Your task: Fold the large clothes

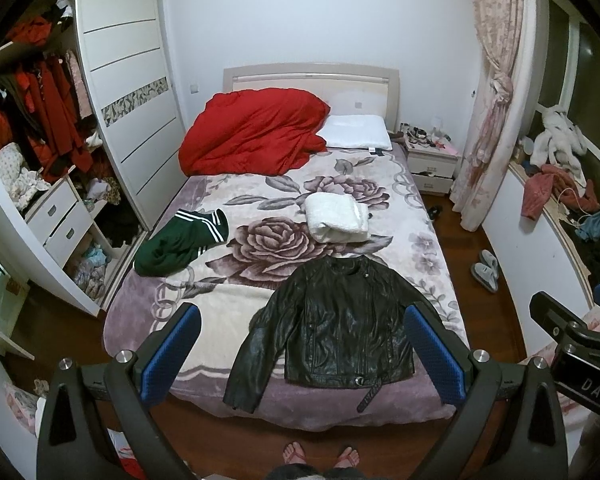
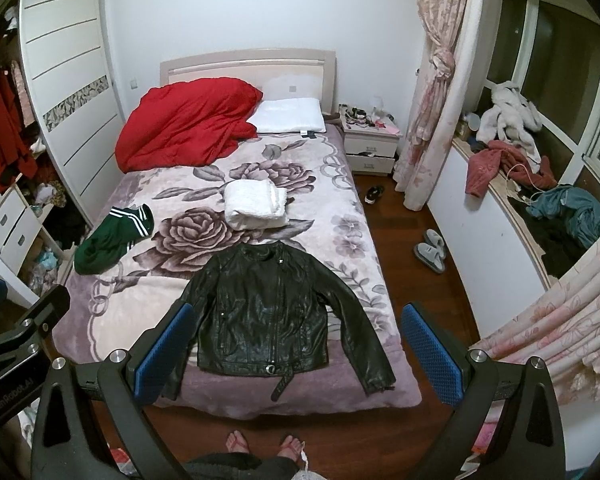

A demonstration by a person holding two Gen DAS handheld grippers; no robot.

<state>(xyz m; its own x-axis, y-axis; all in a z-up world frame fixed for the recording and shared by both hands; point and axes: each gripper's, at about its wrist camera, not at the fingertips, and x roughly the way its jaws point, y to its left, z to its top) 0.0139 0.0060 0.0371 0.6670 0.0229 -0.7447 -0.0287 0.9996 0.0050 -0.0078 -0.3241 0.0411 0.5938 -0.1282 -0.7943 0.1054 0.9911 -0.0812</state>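
A black leather jacket (image 1: 336, 328) lies spread flat, front up, sleeves out, at the foot of the bed (image 1: 204, 320); it also shows in the right wrist view (image 2: 268, 320). Behind it sits a folded white garment (image 1: 336, 218) (image 2: 256, 204). A crumpled green garment with white stripes (image 1: 180, 242) (image 2: 112, 236) lies at the bed's left edge. My left gripper (image 1: 302, 356) is open and empty, held above the foot of the bed. My right gripper (image 2: 296, 354) is open and empty, also above the bed's foot, and shows at the right edge of the left wrist view (image 1: 572, 328).
A red duvet (image 1: 252, 132) and white pillow (image 1: 358, 132) lie at the headboard. An open wardrobe (image 1: 40, 152) stands on the left, a nightstand (image 1: 432, 160) and curtain (image 1: 496, 100) on the right. Slippers (image 2: 432, 250) lie on the wooden floor. Clothes are piled on the window sill (image 2: 540, 184). The person's feet (image 1: 320, 456) stand at the bed's foot.
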